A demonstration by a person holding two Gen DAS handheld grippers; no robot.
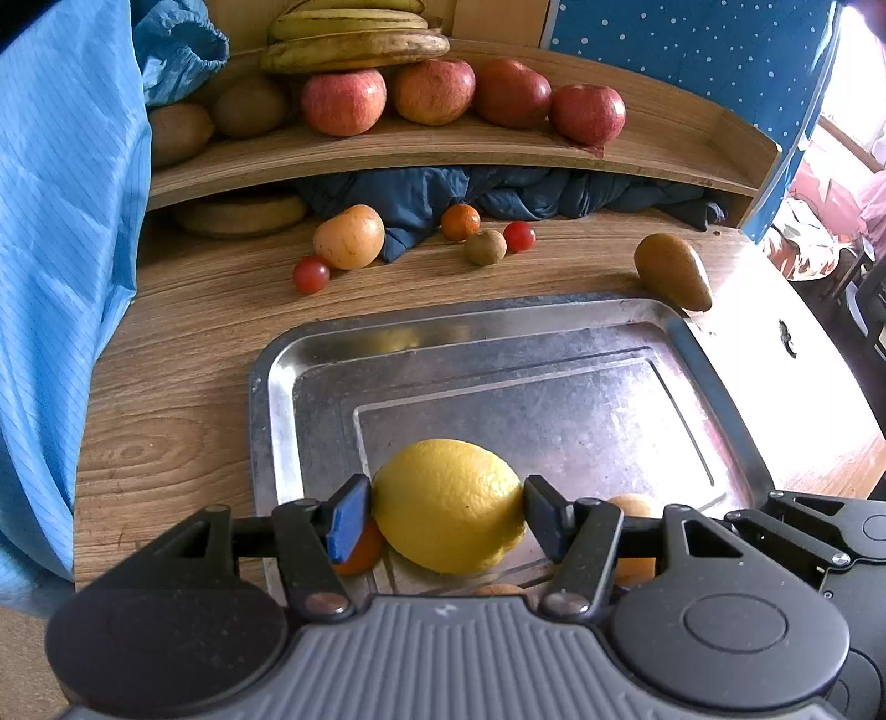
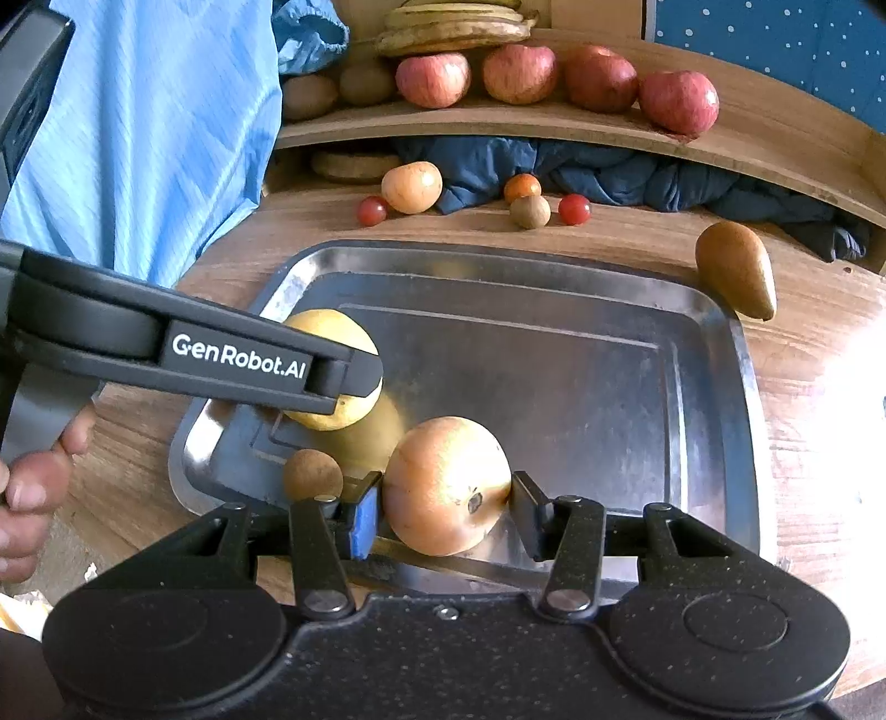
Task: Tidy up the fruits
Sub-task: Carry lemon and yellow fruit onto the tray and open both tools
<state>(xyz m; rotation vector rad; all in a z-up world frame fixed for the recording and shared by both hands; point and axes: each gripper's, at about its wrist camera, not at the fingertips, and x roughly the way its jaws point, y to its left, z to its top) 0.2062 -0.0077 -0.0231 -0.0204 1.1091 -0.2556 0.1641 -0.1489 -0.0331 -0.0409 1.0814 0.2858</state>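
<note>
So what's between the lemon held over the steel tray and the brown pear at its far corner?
Only bare tray floor lies between the yellow lemon and the brown pear; both wrist views show it.

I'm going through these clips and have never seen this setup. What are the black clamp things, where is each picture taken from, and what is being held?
No robot: a person holds a two-finger gripper in each hand, with a camera on each looking along its fingers. In the left view the left gripper clamps a lemon. In the right view the right gripper clamps a peach-coloured fruit; the left one reaches in from the side. Both are over a metal tray on a wooden table. Behind lie loose small fruits and a pear; apples and bananas sit on a shelf.
</note>
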